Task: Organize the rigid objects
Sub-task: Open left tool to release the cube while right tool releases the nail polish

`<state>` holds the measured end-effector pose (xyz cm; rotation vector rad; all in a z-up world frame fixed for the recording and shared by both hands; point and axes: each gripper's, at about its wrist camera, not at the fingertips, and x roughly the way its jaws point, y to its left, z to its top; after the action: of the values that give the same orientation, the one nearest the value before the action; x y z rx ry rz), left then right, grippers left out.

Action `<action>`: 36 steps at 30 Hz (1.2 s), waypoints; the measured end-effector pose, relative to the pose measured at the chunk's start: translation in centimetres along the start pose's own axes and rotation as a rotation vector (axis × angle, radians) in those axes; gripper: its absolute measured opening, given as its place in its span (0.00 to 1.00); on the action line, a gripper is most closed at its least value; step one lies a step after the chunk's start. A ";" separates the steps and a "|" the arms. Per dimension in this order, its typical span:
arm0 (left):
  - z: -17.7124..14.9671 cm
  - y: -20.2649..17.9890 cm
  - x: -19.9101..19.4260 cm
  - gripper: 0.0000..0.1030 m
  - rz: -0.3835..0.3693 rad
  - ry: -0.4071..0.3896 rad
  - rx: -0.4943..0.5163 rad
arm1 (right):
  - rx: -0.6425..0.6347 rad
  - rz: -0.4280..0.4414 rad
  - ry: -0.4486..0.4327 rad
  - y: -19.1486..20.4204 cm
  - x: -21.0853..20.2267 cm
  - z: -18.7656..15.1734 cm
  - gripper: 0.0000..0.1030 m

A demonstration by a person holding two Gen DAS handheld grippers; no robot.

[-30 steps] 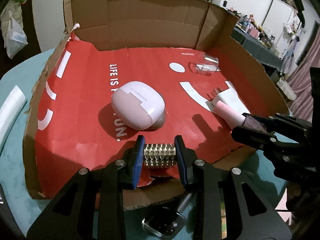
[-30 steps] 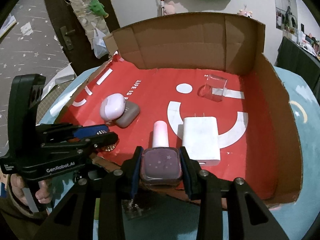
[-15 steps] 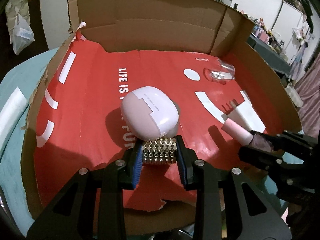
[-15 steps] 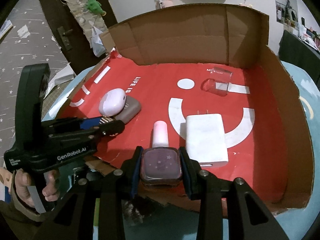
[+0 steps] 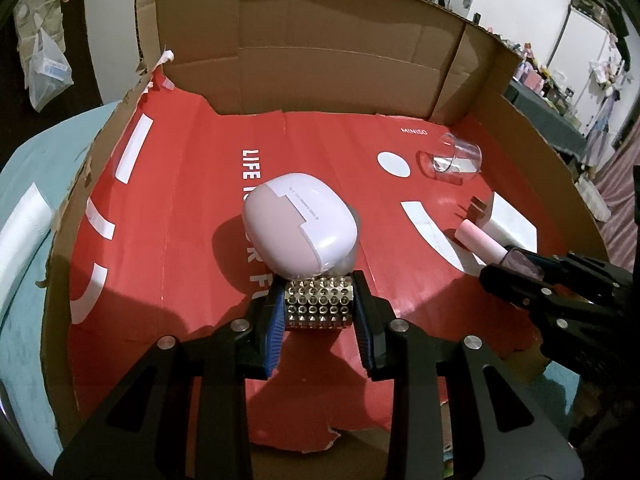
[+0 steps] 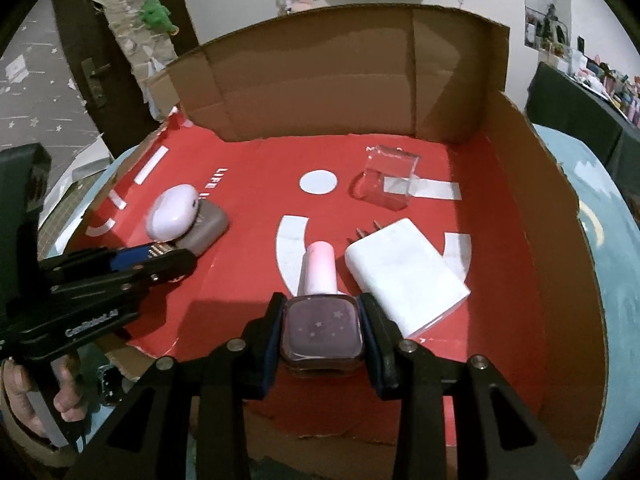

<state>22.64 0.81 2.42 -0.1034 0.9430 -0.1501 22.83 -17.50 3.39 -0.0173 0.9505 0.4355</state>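
My left gripper [image 5: 319, 307] is shut on a gold studded cylinder [image 5: 319, 306], held low over the red floor of the cardboard box [image 5: 180, 216], just in front of a pink-and-lilac earbud case [image 5: 300, 228]. My right gripper [image 6: 322, 330] is shut on a purple nail polish bottle [image 6: 321, 330] with a pink cap [image 6: 320, 266], inside the box next to a white charger [image 6: 404, 276]. The right gripper also shows in the left wrist view [image 5: 520, 276], the left gripper in the right wrist view [image 6: 160, 260].
A clear plastic cup [image 6: 390, 184] lies on its side toward the back right of the box. The earbud case [image 6: 172, 216] rests on a grey object [image 6: 206, 228]. Tall cardboard walls [image 6: 320, 80] close the back and right. The box sits on a teal table [image 5: 24, 184].
Both grippers have moved forward into the box with their objects. The studded cylinder now sits right in front of the earbud case; the nail polish bottle is alongside the charger.
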 end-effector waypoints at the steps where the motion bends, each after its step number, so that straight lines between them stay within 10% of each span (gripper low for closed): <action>1: 0.0 0.0 0.0 0.28 0.001 0.000 0.000 | 0.003 0.000 0.001 -0.1 0.1 0.0 0.37; 36: -0.2 -0.4 -0.1 0.31 0.055 -0.001 0.029 | 0.018 0.007 0.009 -0.2 0.3 0.0 0.37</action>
<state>22.44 0.42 2.43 -0.0504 0.9410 -0.1126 23.03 -17.63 3.11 0.0007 0.9634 0.4339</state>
